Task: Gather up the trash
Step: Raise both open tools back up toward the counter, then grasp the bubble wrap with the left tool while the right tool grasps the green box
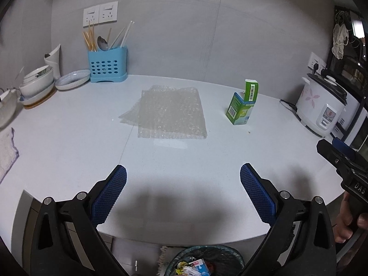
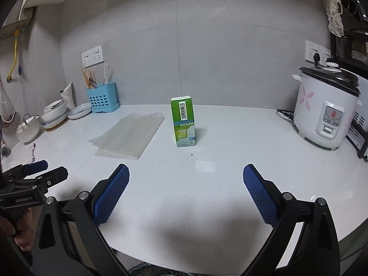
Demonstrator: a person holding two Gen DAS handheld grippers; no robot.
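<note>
- The left hand-held gripper (image 1: 183, 172) hangs over the near edge of the worktop (image 1: 69, 142). Its two blue pads are wide apart and hold nothing.
- The right hand-held gripper (image 2: 186, 172) is also over the near edge, with its pads wide apart and nothing between them.
- A sheet of bubble wrap (image 1: 170, 112) lies flat near the middle of the worktop, toward the back edge.
- A green box (image 2: 183, 122) stands upright with its top flap open, to the right of the bubble wrap and apart from it.
- A trash bin (image 1: 207, 262) with a dark bag stands on the floor below the near edge and has trash inside.
- A rice cooker (image 2: 326, 108) stands at the right edge.
- A blue cutlery holder (image 1: 107, 65) stands at the back left corner, beside the bowls (image 1: 38, 80).
</note>
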